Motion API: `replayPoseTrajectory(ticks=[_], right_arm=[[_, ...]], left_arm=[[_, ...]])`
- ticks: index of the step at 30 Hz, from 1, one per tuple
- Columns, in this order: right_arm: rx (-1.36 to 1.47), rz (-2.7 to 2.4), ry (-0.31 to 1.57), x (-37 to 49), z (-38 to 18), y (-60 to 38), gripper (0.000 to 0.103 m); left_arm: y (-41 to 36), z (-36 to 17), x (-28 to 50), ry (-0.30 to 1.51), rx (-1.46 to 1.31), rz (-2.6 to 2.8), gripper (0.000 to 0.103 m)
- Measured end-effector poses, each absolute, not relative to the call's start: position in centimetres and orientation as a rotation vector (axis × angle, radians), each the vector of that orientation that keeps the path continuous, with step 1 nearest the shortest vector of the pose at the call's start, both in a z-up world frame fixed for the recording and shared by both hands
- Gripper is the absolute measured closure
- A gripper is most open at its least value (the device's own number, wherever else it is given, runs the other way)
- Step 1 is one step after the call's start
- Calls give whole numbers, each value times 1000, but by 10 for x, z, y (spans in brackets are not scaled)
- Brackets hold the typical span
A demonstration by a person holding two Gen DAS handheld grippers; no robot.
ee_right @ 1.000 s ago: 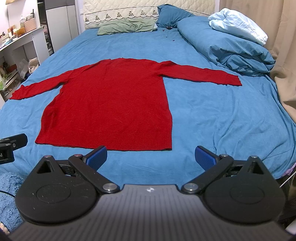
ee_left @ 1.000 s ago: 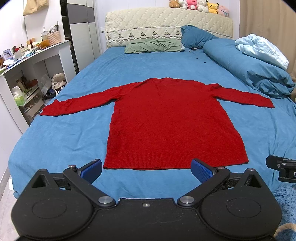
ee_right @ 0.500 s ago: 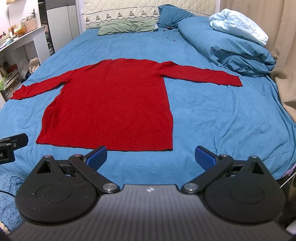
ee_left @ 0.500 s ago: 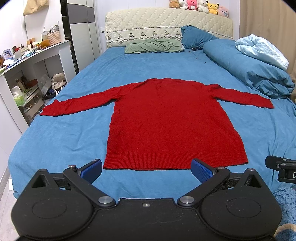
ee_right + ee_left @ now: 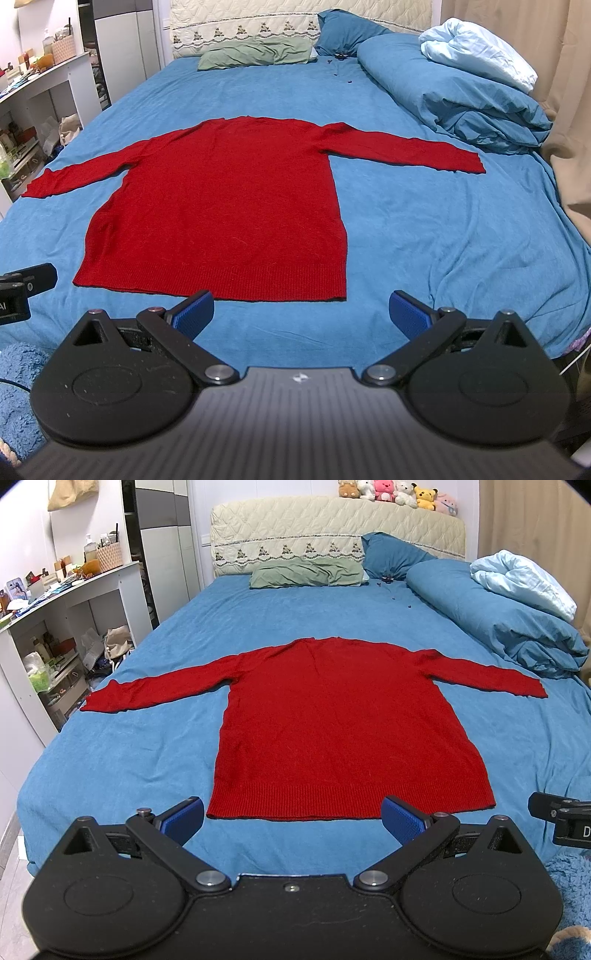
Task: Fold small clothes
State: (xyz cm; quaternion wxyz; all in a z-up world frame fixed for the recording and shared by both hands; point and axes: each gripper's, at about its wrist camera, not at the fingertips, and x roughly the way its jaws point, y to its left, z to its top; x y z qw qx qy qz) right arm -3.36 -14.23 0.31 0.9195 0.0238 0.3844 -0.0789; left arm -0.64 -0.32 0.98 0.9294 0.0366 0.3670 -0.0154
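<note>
A red long-sleeved sweater lies flat on the blue bed, hem toward me, both sleeves spread out sideways. It also shows in the right wrist view. My left gripper is open and empty, hovering at the foot of the bed just short of the hem. My right gripper is open and empty, also just short of the hem, toward its right corner. Each gripper shows at the edge of the other's view.
A rolled blue duvet with a pale blue blanket lies along the bed's right side. Green and blue pillows sit at the headboard. A white desk with clutter stands left. A beige curtain hangs right.
Almost nothing differs. The right wrist view has shifted very slightly; both grippers stay open and the sweater has not moved.
</note>
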Motion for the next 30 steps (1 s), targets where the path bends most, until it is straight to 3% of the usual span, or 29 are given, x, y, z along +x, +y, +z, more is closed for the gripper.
replayPoseTrajectory(ticks=[8, 15, 21, 30], right_arm=[[68, -163, 774, -24, 8, -138, 0], [128, -196, 688, -4, 41, -179, 0], [174, -282, 607, 39, 64, -247, 0], [299, -379, 564, 138, 27, -365, 0]], left_arm=[[-8, 23, -1, 738, 85, -28, 0], [-31, 78, 43, 621, 62, -88, 0], [-72, 106, 119, 551, 86, -135, 0], [-133, 64, 267, 642, 86, -203, 0]])
